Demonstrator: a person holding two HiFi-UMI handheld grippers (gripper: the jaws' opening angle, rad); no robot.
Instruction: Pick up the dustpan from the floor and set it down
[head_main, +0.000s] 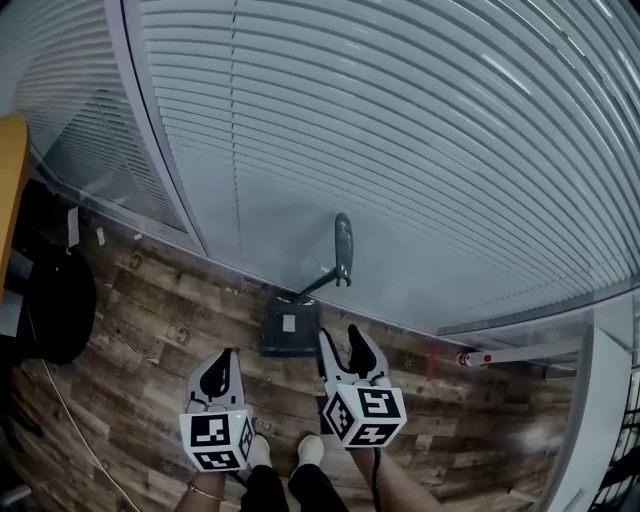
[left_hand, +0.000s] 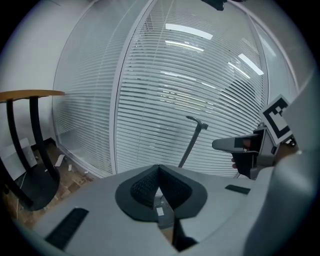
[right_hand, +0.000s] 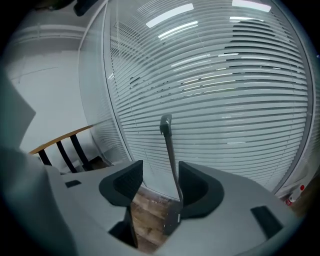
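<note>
The head view alone shows the dustpan's (head_main: 290, 330) whole pan.

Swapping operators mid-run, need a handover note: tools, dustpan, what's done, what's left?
Left tool: jaws together, empty, above the wood floor.
Right tool: jaws apart; the handle shows through the gap, pads not on it.
Dustpan: on the floor against the glass wall, handle upright, just ahead of the right tool.
Done: approach only, nothing lifted.
Left: close on the handle, lift, set down.
</note>
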